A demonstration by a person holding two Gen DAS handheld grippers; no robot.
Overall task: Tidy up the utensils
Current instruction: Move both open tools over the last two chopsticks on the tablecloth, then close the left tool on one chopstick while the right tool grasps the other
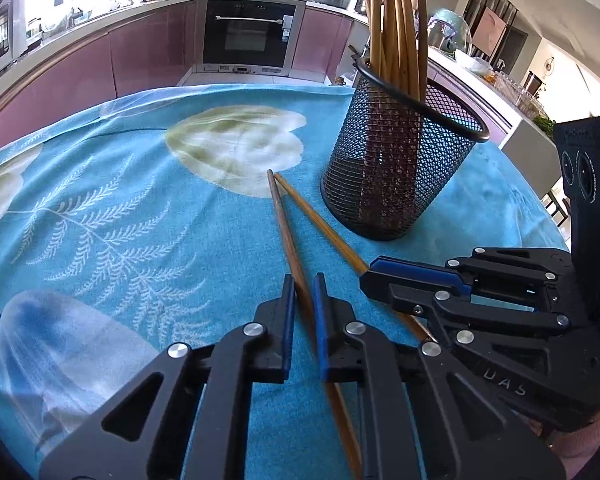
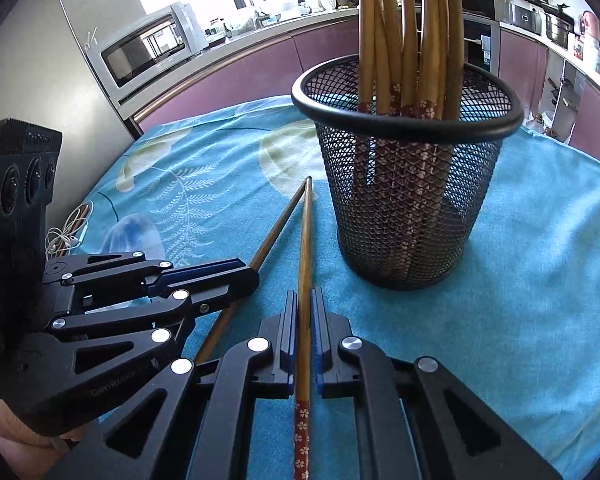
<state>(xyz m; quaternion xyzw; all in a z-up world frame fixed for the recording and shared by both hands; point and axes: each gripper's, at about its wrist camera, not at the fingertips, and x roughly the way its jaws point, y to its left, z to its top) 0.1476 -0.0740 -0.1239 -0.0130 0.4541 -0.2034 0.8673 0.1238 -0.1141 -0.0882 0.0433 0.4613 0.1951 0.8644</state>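
Left gripper [image 1: 303, 280] clenching darker chopstick [image 1: 283, 224], pads pressing on shaft, lying on blue cloth [image 1: 140, 208]. Just right, right gripper [image 2: 305, 300] clamping lighter chopstick [image 2: 306, 248], flower-patterned red end trailing near the camera. Both sticks resting flat, far tips nearly meeting, shafts spreading apart toward near side. Further right and farther off, mesh cup [image 2: 416, 208] standing upright on cloth, holding a bundle of chopsticks [image 2: 408, 40] leaning out above rim.
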